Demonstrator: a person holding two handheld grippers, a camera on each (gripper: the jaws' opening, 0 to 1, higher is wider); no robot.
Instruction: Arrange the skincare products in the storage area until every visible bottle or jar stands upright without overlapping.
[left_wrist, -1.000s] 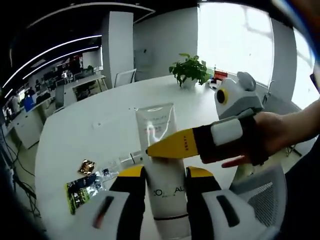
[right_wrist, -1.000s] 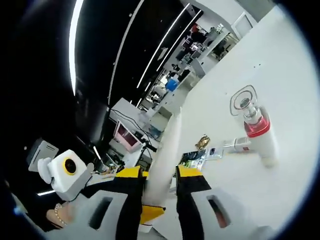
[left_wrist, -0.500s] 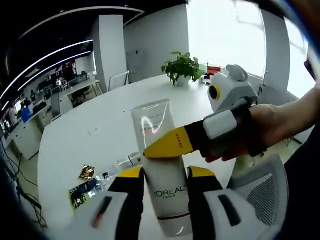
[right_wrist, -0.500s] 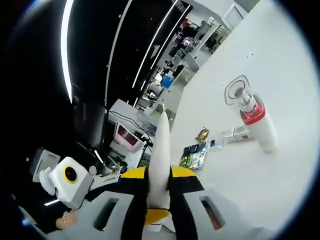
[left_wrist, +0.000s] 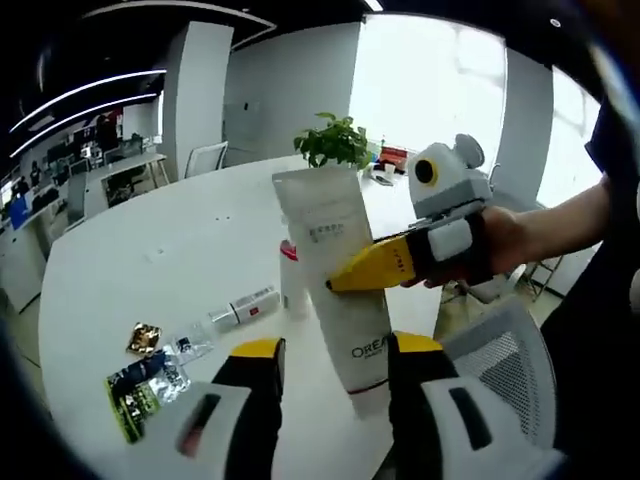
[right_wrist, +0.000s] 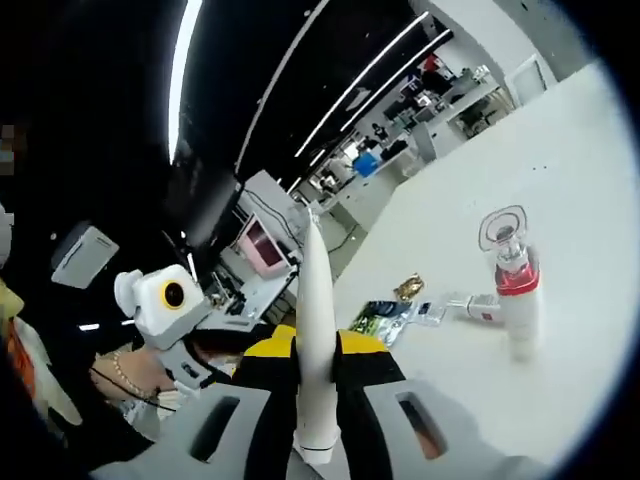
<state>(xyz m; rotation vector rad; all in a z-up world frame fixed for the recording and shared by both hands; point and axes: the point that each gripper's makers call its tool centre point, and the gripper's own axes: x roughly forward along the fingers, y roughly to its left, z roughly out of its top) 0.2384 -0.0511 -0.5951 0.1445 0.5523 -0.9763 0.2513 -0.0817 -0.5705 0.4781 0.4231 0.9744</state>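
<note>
L claw (left_wrist: 325, 365): jaws apart, a white tube (left_wrist: 340, 285) standing between them, gap on the L side.
R claw (right_wrist: 317, 350): jaws clamped on tube's flat sides, edge-on; in left gripper view its yellow jaw lies across tube mid-height.
R hand (left_wrist: 510, 245): wrapped round claw grip, reaching in from the right.

We can read one piece of text: the dark letters "OREA" low on the front of the white tube (left_wrist: 345, 300), just right of centre in the left gripper view, where the rest of the word is cut off. Higher on the same tube sits a small grey block of print too fine for us to read.
</note>
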